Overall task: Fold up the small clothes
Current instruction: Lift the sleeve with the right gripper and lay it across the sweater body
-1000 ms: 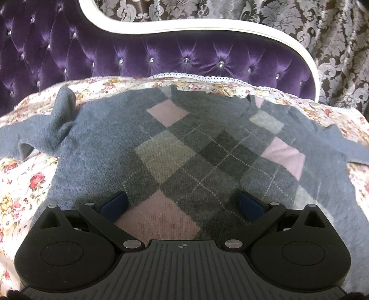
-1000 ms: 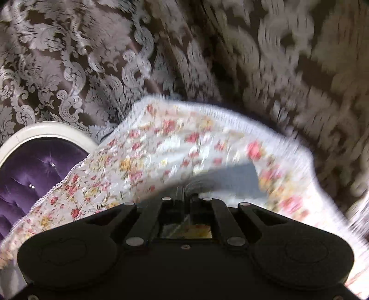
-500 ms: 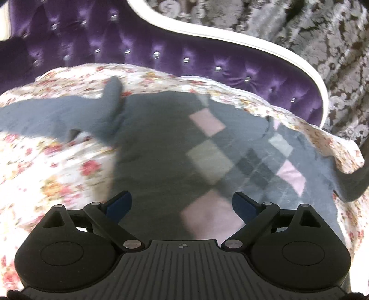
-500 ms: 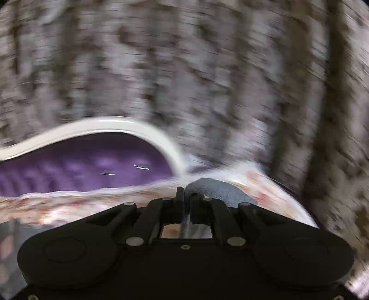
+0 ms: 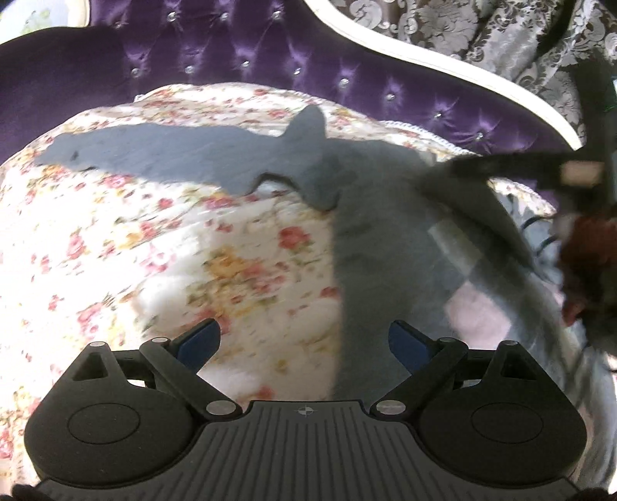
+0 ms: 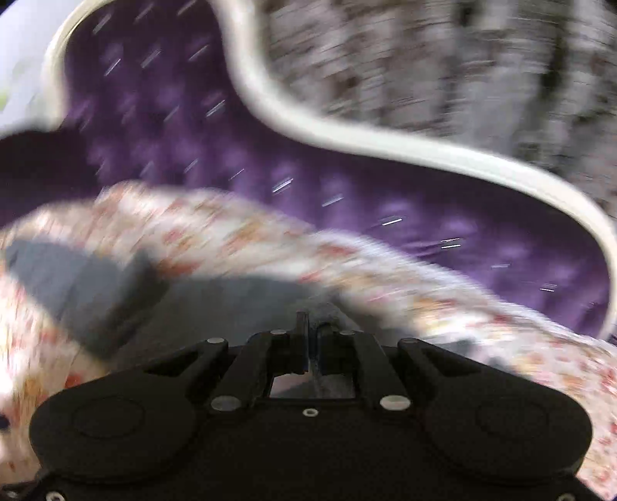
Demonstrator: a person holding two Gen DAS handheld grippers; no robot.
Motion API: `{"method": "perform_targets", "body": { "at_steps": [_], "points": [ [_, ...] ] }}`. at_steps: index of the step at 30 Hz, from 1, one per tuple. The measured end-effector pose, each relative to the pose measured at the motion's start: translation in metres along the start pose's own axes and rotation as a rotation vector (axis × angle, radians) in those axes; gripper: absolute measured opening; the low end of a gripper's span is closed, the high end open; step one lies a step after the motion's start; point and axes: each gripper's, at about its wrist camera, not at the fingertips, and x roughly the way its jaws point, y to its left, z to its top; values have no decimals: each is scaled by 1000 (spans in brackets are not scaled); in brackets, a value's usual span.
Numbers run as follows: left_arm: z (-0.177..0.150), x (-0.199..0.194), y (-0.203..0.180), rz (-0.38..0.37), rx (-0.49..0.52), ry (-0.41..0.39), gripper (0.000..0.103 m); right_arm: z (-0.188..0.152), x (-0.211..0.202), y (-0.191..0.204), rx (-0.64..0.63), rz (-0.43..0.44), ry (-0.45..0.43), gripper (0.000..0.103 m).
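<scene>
A grey argyle sweater (image 5: 389,246) lies on the floral bedspread (image 5: 146,246). Its left sleeve (image 5: 166,154) stretches flat to the left. My left gripper (image 5: 304,343) is open and empty above the sweater's left edge, blue pads (image 5: 198,341) wide apart. My right gripper (image 6: 312,331) is shut on the sweater's right sleeve (image 5: 482,208) and carries it over the body; it shows as a dark blur in the left wrist view (image 5: 513,165). In the blurred right wrist view the grey sweater (image 6: 231,304) lies below the fingers.
A purple tufted headboard (image 5: 270,50) with a white frame (image 5: 443,65) rises behind the bed. Patterned grey curtains (image 5: 482,27) hang behind it. A person's hand and sleeve (image 5: 586,246) are at the right edge.
My right gripper has swung left with the right sleeve, bringing it over the sweater's body. My left gripper has moved left, from over the sweater's middle to its left edge.
</scene>
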Motion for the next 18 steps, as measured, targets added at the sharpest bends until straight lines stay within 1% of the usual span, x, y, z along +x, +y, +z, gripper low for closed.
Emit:
{"method": "perform_targets", "body": {
  "at_steps": [1,3,4,5,7,9,11,13,18],
  "points": [
    [-2,0,4,2,-2,4,95,-4,7,14,-26,7,13,11],
    [-5,0,8,1,-7,10,95,-14,14,31,-50,22,30,16],
    [-6,0,11,-6,-10,13,95,-18,13,34,-44,35,24,28],
    [-8,1,12,-12,-11,17,95,-21,8,33,-28,51,14,46],
    [-11,2,10,-11,1,16,95,-27,-4,25,29,75,-14,56],
    [-13,5,5,2,38,7,95,-35,-20,10,120,95,-21,56],
    [-15,9,-3,33,97,3,95,-49,-34,-9,212,107,-9,56],
    [-19,11,-9,55,147,1,97,-65,-48,-16,260,73,20,57],
    [-20,16,-10,61,172,15,99,-108,-66,-38,334,-21,94,57]
  ]
}}
